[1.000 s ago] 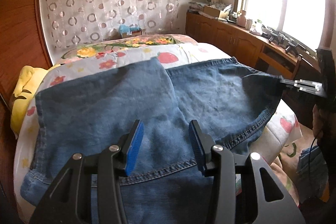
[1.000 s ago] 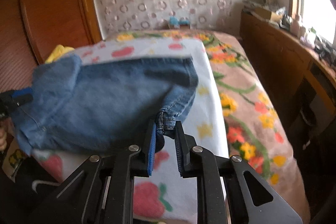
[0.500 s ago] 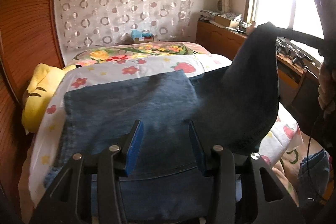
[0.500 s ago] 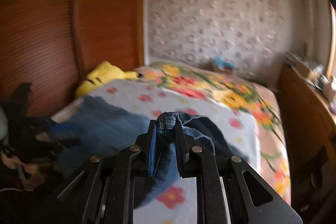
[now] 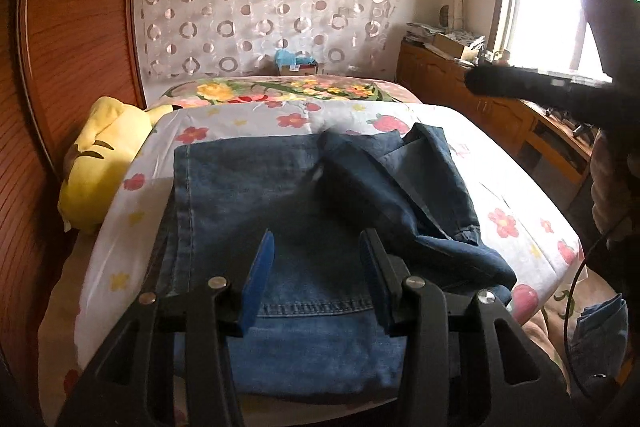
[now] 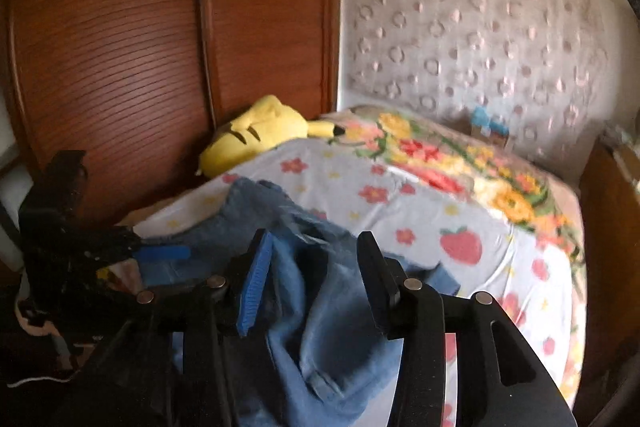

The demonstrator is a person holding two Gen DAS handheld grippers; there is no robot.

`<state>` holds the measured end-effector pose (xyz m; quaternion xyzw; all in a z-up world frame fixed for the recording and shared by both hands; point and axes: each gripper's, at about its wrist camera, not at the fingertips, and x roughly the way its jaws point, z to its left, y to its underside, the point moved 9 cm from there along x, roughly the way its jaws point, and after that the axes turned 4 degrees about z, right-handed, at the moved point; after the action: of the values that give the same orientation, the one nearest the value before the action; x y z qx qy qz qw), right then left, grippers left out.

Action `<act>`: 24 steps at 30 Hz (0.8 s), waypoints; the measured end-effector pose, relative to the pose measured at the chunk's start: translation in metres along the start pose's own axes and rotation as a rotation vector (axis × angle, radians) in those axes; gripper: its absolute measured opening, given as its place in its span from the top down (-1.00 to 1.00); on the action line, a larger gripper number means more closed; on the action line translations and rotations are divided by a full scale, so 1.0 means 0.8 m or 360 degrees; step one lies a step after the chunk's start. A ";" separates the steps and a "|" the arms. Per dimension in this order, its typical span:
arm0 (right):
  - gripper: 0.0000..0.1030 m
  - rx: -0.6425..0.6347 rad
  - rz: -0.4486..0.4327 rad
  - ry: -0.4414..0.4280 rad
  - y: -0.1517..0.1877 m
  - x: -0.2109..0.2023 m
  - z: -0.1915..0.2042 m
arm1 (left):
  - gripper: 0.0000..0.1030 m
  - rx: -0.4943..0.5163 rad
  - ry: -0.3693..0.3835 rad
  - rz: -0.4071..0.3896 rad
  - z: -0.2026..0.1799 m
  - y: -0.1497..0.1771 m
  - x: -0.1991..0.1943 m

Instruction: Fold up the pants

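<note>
- The jeans (image 5: 280, 227) lie on a flowered sheet (image 5: 500, 187) spread across the bed, with the waistband end nearest the left wrist camera.
- The left part of the jeans lies flat. Its left edge runs straight from near to far.
- The right leg (image 5: 400, 187) is thrown over toward the middle and lies in a loose, rumpled heap on the flat denim, with its hem toward the far side.
- The left gripper (image 5: 316, 267) hangs just over the near end of the jeans. Its jaws stand half apart with nothing between the blue pads, and they press on no cloth.
- The right gripper (image 6: 312, 267) has just been opening. In its own view the jaws stand apart over the bunched denim (image 6: 320, 327), which lies below them and is not pinched.
- In the left wrist view the right gripper shows as a dark, backlit bar at the upper right, clear of the jeans.
- In the right wrist view the left gripper (image 6: 160, 253) sits at the left, at the near edge of the denim.
- A yellow plush (image 5: 100, 163) lies at the far left of the bed, against a wooden wardrobe (image 6: 160, 47).
- A floral blanket (image 5: 280, 91) covers the far end of the bed, below a curtain (image 5: 260, 7) patterned with rings.
- A window (image 5: 540, 7) glares at the far right, above a low wooden cabinet (image 5: 460, 91).
</note>
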<state>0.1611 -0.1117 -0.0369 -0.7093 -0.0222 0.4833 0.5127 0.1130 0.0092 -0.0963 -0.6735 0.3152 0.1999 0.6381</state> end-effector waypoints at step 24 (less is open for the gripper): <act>-0.11 0.0355 0.0227 -0.0018 0.135 0.052 -0.048 | 0.16 -0.0005 0.0047 0.0082 0.022 -0.031 0.052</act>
<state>0.1605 -0.1679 -0.1450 -0.6448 0.0791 0.5220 0.5526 0.1623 0.0191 -0.1080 -0.6689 0.3416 0.2069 0.6270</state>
